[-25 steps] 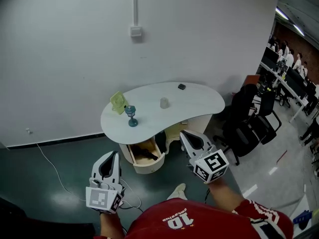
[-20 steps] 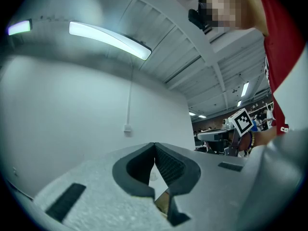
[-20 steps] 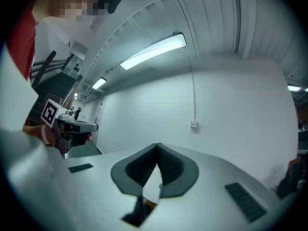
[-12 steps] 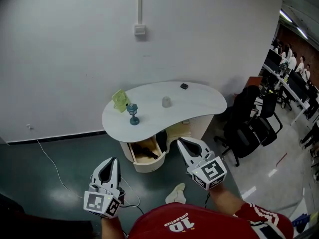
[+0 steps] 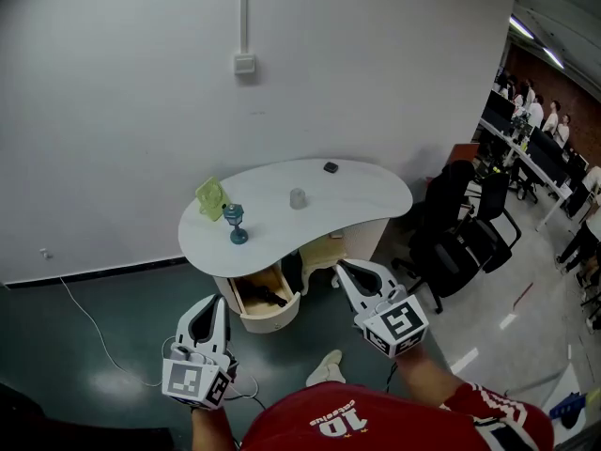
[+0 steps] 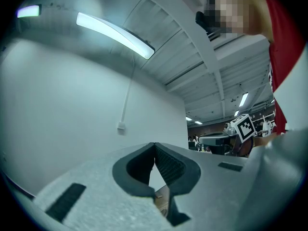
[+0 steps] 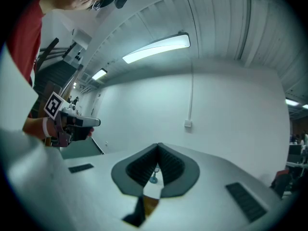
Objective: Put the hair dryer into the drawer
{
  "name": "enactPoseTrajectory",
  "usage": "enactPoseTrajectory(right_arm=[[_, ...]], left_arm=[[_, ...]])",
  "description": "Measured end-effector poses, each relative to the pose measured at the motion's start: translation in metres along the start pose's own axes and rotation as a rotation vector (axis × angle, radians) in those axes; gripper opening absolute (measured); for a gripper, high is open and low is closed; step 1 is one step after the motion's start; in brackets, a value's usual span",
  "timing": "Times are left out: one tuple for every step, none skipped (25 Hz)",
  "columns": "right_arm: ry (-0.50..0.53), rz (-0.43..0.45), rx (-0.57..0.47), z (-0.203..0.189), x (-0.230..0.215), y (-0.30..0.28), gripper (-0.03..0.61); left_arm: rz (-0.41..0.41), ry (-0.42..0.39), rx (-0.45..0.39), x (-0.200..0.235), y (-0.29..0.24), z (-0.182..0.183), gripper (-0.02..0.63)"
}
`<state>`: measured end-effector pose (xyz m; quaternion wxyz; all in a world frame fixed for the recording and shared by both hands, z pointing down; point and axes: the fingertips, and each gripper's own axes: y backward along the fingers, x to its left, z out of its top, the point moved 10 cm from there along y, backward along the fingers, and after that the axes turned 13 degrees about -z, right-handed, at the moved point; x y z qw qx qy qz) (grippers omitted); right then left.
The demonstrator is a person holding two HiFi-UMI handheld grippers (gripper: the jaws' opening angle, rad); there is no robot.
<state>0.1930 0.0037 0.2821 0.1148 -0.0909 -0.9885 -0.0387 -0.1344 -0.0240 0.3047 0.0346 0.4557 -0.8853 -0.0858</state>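
Under the white curved table [image 5: 357,195] a cream drawer [image 5: 272,316] stands pulled open. A dark thing [image 5: 267,295] lies inside it, seemingly the hair dryer, though it is too small to be sure. My left gripper [image 5: 216,300] hovers over the floor, in front of the drawer and to its left, shut and holding nothing; its jaws [image 6: 154,144] meet at the tip. My right gripper [image 5: 344,269] is held to the right of the drawer, near the table's base, also shut and holding nothing [image 7: 158,147].
On the table stand a green object [image 5: 211,197], a blue goblet [image 5: 235,224], a small cup [image 5: 297,198] and a small dark item [image 5: 331,167]. Black office chairs [image 5: 460,238] crowd the right side. A cable [image 5: 89,322] runs over the floor at left. My shoe [image 5: 324,369] is below the drawer.
The table and drawer have slid a little left in the head view. Both grippers have shifted only slightly and stay shut.
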Motion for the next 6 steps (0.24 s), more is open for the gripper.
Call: enactPoseTrajectory(right_arm=[[-0.003,-0.005,0.002,0.0,-0.003,0.001,-0.009],[-0.005,-0.009,0.001,0.0,-0.005,0.001,-0.009],[-0.007,-0.013,-0.001,0.0,-0.008,0.002,-0.009],[-0.01,-0.018,-0.003,0.0,-0.01,0.002,-0.009],[-0.012,-0.022,-0.006,0.0,-0.012,0.002,-0.009],[-0.015,-0.026,-0.008,0.001,-0.014,0.002,-0.009]], left_arm=[[-0.006,0.0,-0.003,0.0,-0.003,0.0,0.0],[-0.012,0.0,-0.006,0.0,-0.007,0.0,0.0],[-0.018,0.001,-0.007,0.0,-0.01,0.0,0.0],[-0.023,0.001,-0.008,0.001,-0.014,-0.001,0.0],[-0.028,0.002,-0.009,0.001,-0.017,-0.001,0.0],[-0.034,0.003,-0.01,0.002,-0.02,-0.002,0.0]])
